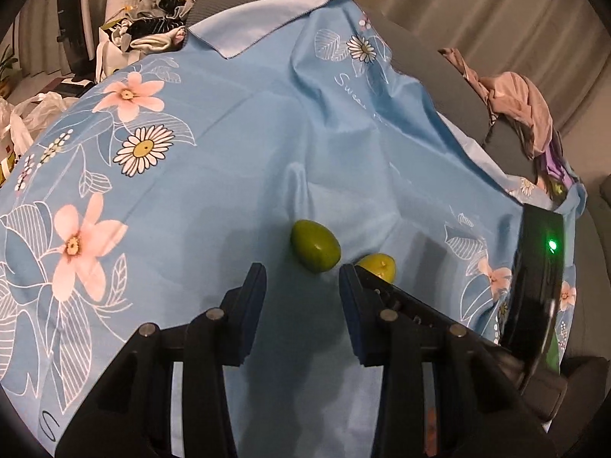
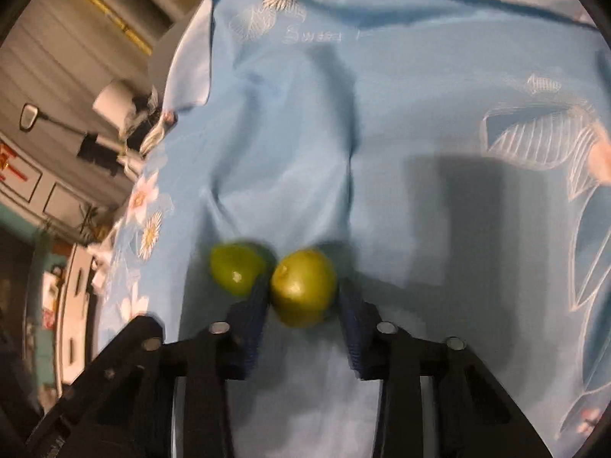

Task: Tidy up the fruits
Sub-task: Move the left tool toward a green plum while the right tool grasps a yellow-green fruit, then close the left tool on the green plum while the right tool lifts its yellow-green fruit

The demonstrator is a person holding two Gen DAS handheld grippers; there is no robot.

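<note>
Two green fruits on blue floral cloth, side by side, nearly touching.

Right gripper (image 2: 301, 297): jaws straddle yellower fruit (image 2: 303, 286); left pad touching, right pad contact unclear through blur. Grip unconfirmed.

Left gripper (image 1: 301, 286): jaws apart, empty. Greener fruit (image 1: 315, 246) lies just beyond fingertips, slightly right of centre, long axis slanting across the gap. Left gripper nearer it.

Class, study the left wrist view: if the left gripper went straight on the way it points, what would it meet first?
Probably the oval green fruit lying on the light blue flowered cloth, just beyond the left gripper. Depth is unclear, so the fingertips might touch the cloth first.
</note>
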